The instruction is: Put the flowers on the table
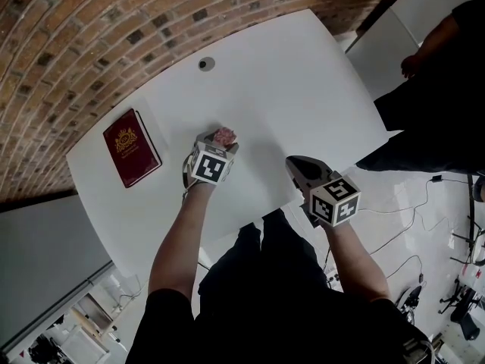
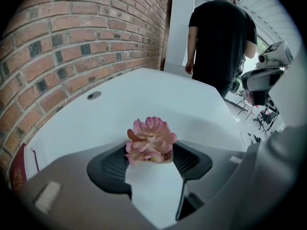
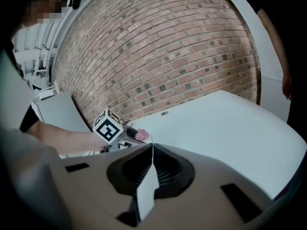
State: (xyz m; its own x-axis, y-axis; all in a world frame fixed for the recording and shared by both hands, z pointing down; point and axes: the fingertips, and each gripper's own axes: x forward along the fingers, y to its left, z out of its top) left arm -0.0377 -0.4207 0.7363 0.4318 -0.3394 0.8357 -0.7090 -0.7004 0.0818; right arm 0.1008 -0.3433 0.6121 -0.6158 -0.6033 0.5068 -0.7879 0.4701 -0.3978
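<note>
flower (image 2: 150, 140) — in left gripper (image 2: 149, 161) jaws

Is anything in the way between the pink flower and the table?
Nothing visible is. The left gripper holds the pink flower over a bare part of the white table; the red book lies off to its left.

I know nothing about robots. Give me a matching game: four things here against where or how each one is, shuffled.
Things:
1. pink flower
2. red book
3. left gripper
4. right gripper

States:
a. shut, nothing between its fingers
b. flat on the white table
c. pinched between two fingers
d. shut on the flower

Pairs: 1-c, 2-b, 3-d, 4-a
</note>
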